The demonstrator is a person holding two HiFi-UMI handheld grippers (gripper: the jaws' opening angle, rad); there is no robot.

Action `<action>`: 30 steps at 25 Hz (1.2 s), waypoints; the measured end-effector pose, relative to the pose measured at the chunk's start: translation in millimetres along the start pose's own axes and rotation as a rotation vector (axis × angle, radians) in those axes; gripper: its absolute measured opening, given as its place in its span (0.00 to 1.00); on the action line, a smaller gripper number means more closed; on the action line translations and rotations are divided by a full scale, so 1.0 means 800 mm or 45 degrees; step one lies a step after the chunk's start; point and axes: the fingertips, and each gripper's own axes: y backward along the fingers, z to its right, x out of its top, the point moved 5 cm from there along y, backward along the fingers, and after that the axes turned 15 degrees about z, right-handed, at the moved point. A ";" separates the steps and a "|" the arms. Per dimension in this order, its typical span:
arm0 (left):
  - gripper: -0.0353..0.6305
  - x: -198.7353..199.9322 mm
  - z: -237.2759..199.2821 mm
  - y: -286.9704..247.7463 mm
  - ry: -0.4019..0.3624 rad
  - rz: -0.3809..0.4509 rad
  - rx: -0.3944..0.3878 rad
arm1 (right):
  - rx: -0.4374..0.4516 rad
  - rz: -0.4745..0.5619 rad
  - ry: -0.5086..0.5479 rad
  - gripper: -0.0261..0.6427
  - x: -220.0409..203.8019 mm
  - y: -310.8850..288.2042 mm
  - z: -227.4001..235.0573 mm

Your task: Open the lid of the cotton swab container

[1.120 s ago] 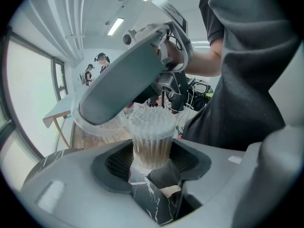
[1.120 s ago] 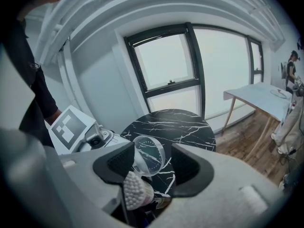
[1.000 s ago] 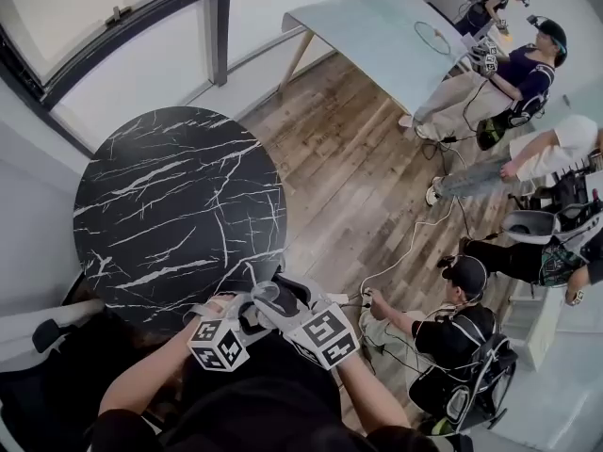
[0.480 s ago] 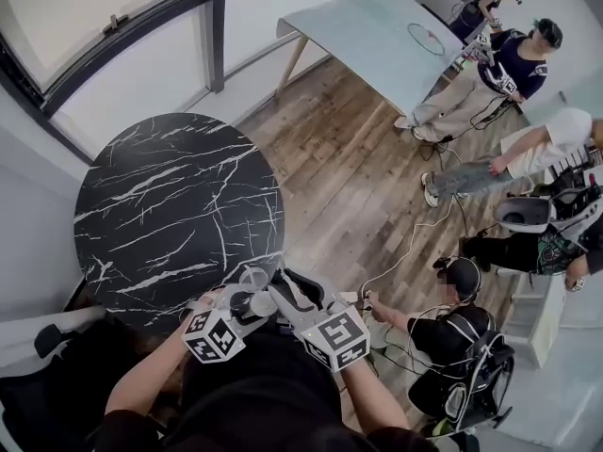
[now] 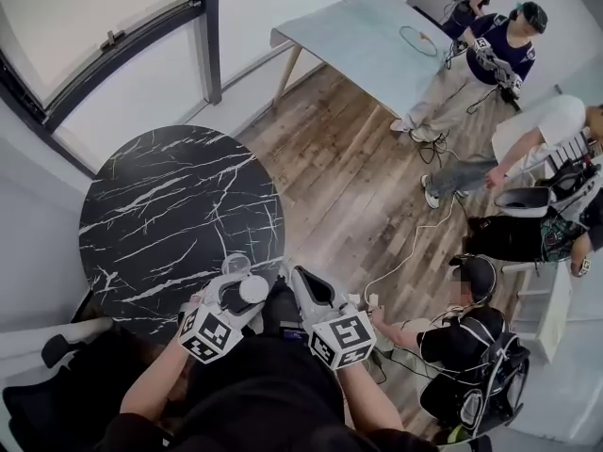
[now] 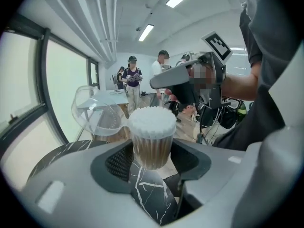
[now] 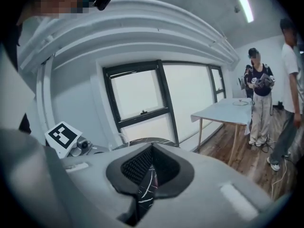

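We pinched cotton swab container (image 6: 152, 144) in left gripper (image 6: 152, 159) over tabletop's (image 5: 170, 205) near edge, steadying it. Lid (image 6: 97, 113) hung open. Right gripper's (image 7: 151, 170) jaws had just closed together, nothing between, likely finished.

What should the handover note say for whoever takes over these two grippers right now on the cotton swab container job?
Left gripper: shut on the cotton swab container, held upright by the near edge of the black marble table.
Right gripper: shut and empty; its jaws have just closed with nothing between them, close beside the left one.
Done: the clear lid is tipped open to one side and the swab tips are exposed.
Left: the opening looks finished; probably just set the container down on the table.
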 end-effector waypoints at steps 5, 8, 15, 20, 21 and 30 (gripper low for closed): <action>0.43 0.018 -0.018 0.010 0.047 0.049 0.130 | -0.082 0.045 -0.014 0.04 -0.005 0.006 0.007; 0.43 0.028 -0.025 0.014 0.076 0.064 0.212 | -0.126 0.069 -0.026 0.04 -0.010 0.010 0.007; 0.43 0.044 -0.028 0.021 0.120 0.133 0.349 | -0.194 0.170 -0.019 0.04 -0.023 0.026 -0.007; 0.43 0.053 -0.028 0.028 0.125 0.185 0.433 | -0.235 0.212 -0.014 0.04 -0.025 0.040 -0.013; 0.43 0.054 -0.028 0.030 0.128 0.200 0.453 | -0.237 0.217 -0.012 0.04 -0.025 0.043 -0.015; 0.43 0.050 -0.020 0.032 0.119 0.235 0.492 | -0.241 0.218 0.030 0.04 -0.026 0.053 -0.024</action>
